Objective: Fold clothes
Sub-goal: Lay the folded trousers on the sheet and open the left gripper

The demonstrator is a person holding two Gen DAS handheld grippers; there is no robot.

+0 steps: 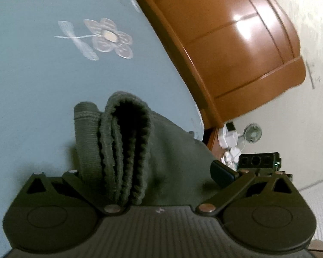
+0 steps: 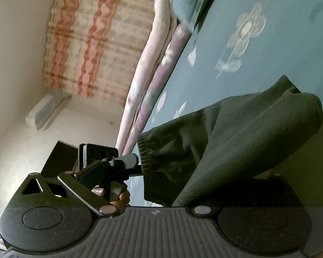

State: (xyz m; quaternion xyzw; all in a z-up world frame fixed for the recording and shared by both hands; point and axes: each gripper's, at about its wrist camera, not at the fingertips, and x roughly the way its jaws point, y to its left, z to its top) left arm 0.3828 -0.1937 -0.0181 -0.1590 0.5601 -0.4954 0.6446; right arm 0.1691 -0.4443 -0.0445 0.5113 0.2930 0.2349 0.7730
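Left gripper (image 1: 127,193) pinches dark green knit garment's (image 1: 174,150) ribbed hem, bunched at 12 o'clock; right gripper's (image 2: 172,195) grip cannot be told. Thick layers may slip.

Blue flowered bedsheet (image 1: 32,81), wooden headboard (image 1: 236,43), small fan (image 1: 253,132), striped curtain (image 2: 81,38), air conditioner (image 2: 48,111).

No readable text, label, brand or number on anything here.
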